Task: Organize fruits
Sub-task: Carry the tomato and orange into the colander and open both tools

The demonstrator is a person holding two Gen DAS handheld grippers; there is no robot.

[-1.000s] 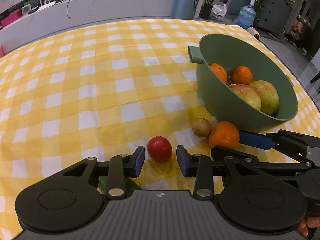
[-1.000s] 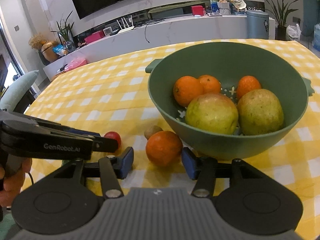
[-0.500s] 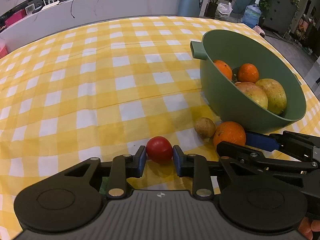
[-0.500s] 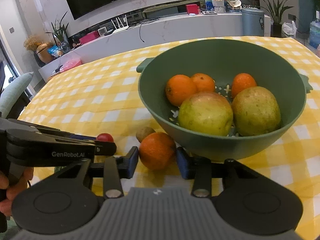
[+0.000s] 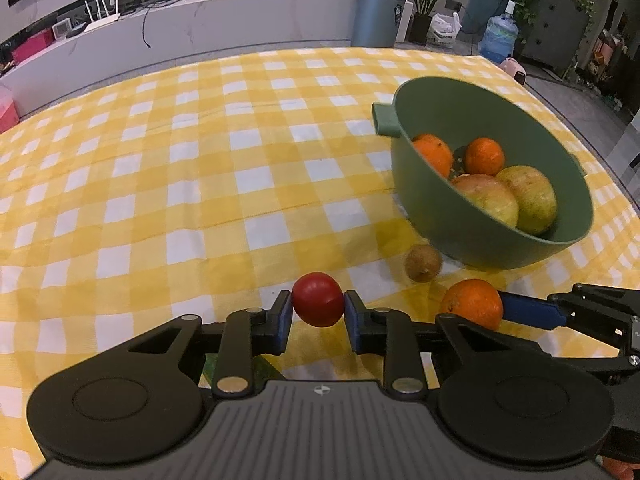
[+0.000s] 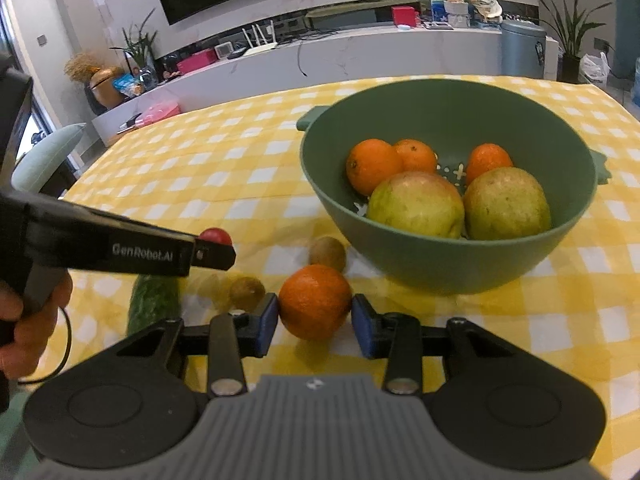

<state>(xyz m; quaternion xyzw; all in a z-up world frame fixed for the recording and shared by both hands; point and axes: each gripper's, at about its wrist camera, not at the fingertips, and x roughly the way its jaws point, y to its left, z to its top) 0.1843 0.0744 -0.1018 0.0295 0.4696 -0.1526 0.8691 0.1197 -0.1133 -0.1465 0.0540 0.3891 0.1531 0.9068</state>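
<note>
My left gripper (image 5: 318,312) is shut on a red tomato (image 5: 318,299) and holds it above the yellow checked cloth. My right gripper (image 6: 315,320) is shut on an orange (image 6: 315,301), lifted a little off the cloth; this orange also shows in the left wrist view (image 5: 472,303). A green bowl (image 6: 448,268) holds three oranges and two large yellow-green fruits (image 6: 416,204). The bowl also shows at the right of the left wrist view (image 5: 460,232). Two kiwis (image 6: 328,253) (image 6: 247,293) lie on the cloth before the bowl.
A dark green cucumber (image 6: 152,305) lies on the cloth under the left gripper's body (image 6: 120,248). The table's right edge runs just beyond the bowl (image 5: 616,184). A white counter with clutter stands behind the table.
The left jaws closed on the tomato and lifted it. The right jaws closed on the orange and raised it slightly. Both views rose, showing a second kiwi and the cucumber.
</note>
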